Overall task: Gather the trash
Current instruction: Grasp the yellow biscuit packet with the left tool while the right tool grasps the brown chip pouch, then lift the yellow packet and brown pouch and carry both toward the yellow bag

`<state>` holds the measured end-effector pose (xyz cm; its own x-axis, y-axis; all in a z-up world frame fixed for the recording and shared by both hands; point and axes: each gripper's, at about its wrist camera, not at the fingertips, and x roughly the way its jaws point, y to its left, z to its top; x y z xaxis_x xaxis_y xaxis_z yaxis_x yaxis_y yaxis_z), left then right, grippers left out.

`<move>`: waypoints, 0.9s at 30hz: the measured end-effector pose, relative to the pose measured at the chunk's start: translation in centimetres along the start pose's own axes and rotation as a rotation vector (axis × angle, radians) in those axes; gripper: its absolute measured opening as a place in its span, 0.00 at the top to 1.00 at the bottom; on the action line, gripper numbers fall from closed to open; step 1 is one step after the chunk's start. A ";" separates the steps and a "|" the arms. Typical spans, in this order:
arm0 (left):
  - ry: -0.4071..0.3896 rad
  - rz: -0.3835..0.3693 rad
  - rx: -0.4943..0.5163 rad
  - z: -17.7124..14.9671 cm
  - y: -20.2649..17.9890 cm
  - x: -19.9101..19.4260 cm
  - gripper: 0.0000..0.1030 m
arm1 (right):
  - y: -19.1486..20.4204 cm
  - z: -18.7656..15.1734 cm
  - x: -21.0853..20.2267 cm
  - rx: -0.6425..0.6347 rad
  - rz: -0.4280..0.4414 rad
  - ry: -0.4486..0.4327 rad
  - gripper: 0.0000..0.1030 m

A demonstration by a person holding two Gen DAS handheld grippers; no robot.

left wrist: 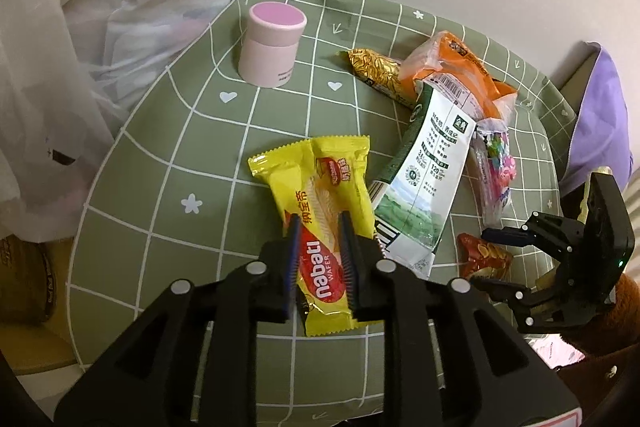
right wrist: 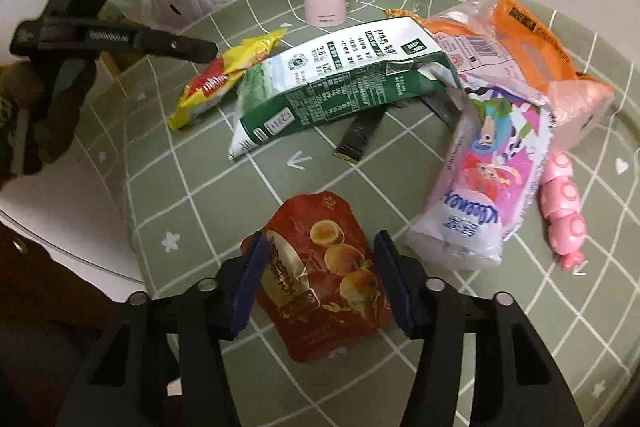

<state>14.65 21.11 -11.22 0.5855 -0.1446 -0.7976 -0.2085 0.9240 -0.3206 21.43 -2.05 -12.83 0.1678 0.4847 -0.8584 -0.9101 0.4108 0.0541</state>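
Straddling the red pouch (right wrist: 326, 279) near the surface's (right wrist: 200, 187) front edge, the right tongs (right wrist: 320, 285) are standing apart and should pinch its middle squarely, while the left tongs (left wrist: 320, 261) are bracketing the yellow wafer (left wrist: 320, 227), slightly apart.

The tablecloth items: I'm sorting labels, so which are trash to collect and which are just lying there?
Trash: yellow wafer wrapper, red snack pouch, milk carton, orange bag, tissue pack, gold wrapper.

Probably not trash: pink jar, pink toy.
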 end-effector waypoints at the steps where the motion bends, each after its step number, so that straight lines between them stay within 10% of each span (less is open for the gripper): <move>1: -0.004 -0.001 -0.001 0.0 0.1 -0.2 0.77 | 0.1 -0.1 -0.1 -0.011 -0.018 0.001 0.62; 3: -0.015 0.002 -0.008 0.1 0.3 -0.4 0.75 | 0.0 -0.1 -0.4 0.005 -0.018 -0.003 0.79; 20: -0.023 -0.006 -0.076 -0.9 -0.1 0.0 0.51 | -3.2 -2.3 -6.1 0.267 -0.152 -0.109 0.79; 27: -0.009 0.119 -0.064 -1.3 -1.1 0.9 0.45 | -2.9 -3.7 -7.0 0.301 -0.157 -0.123 0.79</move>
<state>14.37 19.52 -12.24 0.5608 -0.0321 -0.8273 -0.3263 0.9098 -0.2565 21.52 -9.45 -8.86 0.3576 0.4795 -0.8014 -0.7206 0.6875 0.0898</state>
